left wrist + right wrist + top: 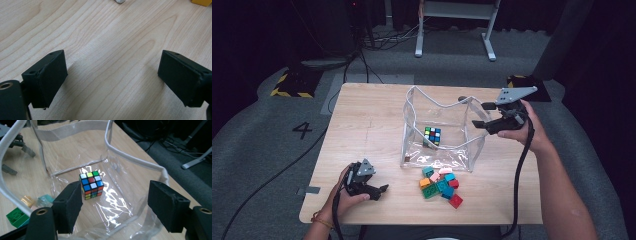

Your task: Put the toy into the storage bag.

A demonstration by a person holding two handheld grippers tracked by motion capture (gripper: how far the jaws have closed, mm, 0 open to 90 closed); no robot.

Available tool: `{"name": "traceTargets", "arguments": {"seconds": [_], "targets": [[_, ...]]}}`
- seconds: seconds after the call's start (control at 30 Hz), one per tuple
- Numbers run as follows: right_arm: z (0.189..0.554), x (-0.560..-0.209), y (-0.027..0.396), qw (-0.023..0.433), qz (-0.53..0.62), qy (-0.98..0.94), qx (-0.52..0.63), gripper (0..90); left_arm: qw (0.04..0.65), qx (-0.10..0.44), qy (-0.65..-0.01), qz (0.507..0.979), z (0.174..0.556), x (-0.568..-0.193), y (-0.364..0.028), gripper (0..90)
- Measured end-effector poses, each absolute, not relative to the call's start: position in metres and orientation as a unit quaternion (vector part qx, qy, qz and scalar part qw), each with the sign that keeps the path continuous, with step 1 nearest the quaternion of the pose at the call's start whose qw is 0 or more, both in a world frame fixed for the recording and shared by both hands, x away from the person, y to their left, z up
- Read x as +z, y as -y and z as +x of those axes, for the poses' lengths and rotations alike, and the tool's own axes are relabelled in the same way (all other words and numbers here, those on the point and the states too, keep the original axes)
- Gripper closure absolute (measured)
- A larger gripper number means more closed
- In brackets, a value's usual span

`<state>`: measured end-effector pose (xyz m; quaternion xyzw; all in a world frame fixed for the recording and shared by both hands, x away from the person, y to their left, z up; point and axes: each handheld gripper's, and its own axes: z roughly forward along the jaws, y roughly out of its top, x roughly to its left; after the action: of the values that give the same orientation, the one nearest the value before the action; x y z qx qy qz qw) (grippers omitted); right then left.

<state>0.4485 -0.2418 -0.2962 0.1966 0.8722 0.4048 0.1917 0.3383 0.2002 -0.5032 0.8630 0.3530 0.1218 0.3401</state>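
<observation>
My left hand-held gripper (379,190) sits wide and empty on the near counter (362,125); the blocks (440,183) are just right of it, nearer than my wide, empty right hand-held gripper (478,115) by the bag (439,130).

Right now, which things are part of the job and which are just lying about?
In play: clear bag, puzzle cube inside it, toy bricks in front of it, right gripper open at the bag's rim.
Lying about: floor cables, white frame legs.

I am seeing a pile of toy bricks (440,184) lying on the wooden bench (367,125), and a black-and-yellow striped marker (292,86) sitting on the grey floor (257,130).
</observation>
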Motion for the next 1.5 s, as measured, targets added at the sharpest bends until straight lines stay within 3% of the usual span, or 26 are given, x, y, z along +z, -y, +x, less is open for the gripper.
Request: {"name": "traceTargets", "arguments": {"seconds": [0.33, 0.67, 0.9, 1.2, 1.5], "targets": [[0.418, -0.295, 0.266, 0.220, 0.208, -0.848, 0.435, 26.0, 0.340, 0.122, -0.353, 0.863, 0.338, -0.503, -0.200, 8.8], [0.391, -0.315, 0.286, 0.230, 0.219, -0.833, 0.452, 26.1, 0.340, 0.123, -0.353, 0.863, 0.338, -0.503, -0.200, 8.8], [0.380, -0.346, 0.295, 0.218, 0.230, -0.834, 0.453, 28.1, 0.338, 0.120, -0.348, 0.866, 0.339, -0.503, -0.200, 8.1], [0.375, -0.396, 0.286, 0.187, 0.237, -0.848, 0.436, 35.8, 0.330, 0.115, -0.352, 0.868, 0.346, -0.504, -0.194, 0.4], [0.378, -0.440, 0.273, 0.157, 0.251, -0.859, 0.418, 41.5, 0.329, 0.115, -0.355, 0.867, 0.357, -0.504, -0.183, 0.5]]}}
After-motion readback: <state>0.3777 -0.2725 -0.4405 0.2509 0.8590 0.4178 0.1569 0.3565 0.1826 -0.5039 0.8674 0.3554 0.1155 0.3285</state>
